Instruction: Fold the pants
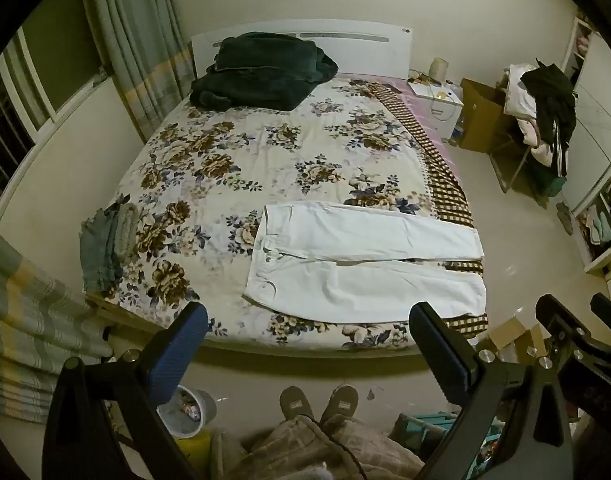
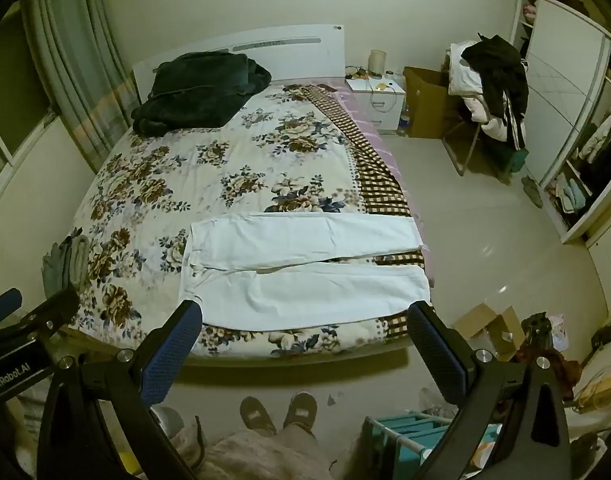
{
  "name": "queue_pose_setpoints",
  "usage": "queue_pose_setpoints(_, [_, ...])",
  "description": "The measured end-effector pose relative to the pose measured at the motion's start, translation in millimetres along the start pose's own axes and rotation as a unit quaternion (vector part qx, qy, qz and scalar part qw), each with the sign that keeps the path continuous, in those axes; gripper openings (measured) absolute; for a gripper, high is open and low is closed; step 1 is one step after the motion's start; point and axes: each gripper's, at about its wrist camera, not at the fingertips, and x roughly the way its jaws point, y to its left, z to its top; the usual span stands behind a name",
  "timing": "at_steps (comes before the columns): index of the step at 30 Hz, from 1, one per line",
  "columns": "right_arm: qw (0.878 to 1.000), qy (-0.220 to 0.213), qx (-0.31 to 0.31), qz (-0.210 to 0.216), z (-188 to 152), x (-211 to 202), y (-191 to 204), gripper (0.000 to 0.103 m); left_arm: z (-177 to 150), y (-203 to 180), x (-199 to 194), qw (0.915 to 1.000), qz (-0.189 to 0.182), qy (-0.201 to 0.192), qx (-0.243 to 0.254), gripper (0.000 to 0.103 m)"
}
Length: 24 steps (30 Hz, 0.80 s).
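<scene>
The white pants (image 1: 361, 264) lie spread flat across the near end of the bed (image 1: 225, 168), waistband toward our left and both legs running right to the bed's edge, a layout that we judge exposes the long axis for a first fold. We hold the left gripper (image 1: 309, 344) and right gripper (image 2: 305, 340) back above the floor, well apart from the cloth, jaws spread wide and holding nothing, ready to descend.
</scene>
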Motion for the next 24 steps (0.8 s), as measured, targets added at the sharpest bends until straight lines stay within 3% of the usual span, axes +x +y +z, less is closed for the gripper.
queue_pose_setpoints(24, [1.000,0.005,-0.002,-0.003,-0.2,-0.2,0.8,0.103,0.0,0.1,-0.5,1.0000,0.002,0.003,0.002,0.103])
